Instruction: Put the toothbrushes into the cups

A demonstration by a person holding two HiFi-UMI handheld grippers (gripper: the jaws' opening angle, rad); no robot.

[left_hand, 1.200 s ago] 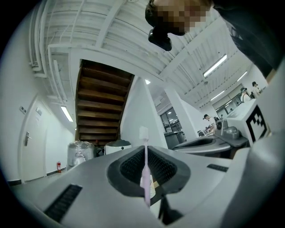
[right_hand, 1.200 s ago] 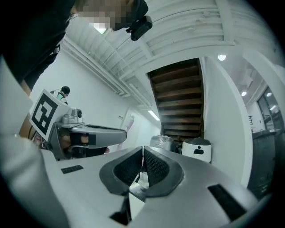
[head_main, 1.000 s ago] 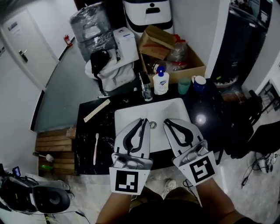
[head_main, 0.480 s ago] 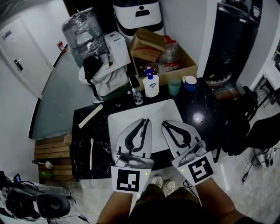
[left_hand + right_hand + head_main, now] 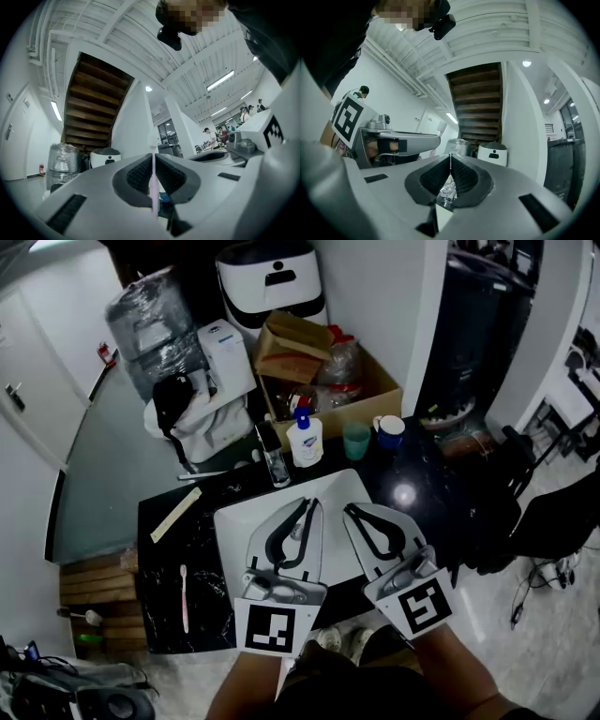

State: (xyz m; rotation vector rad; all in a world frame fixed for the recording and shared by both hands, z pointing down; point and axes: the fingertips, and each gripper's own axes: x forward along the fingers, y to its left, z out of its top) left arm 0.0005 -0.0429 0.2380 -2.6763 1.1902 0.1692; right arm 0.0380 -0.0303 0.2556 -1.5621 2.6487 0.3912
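At one o'clock from the left gripper (image 5: 307, 505), fingers grasping an upright toothbrush (image 5: 153, 183), stand the cups (image 5: 356, 440); right gripper (image 5: 350, 510) clenched, empty.

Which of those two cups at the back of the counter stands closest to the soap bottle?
The green cup: it stands just right of the soap bottle, while the blue cup sits further right, on the green cup's far side.

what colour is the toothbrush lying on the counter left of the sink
Pink. The toothbrush shows best in the head view.
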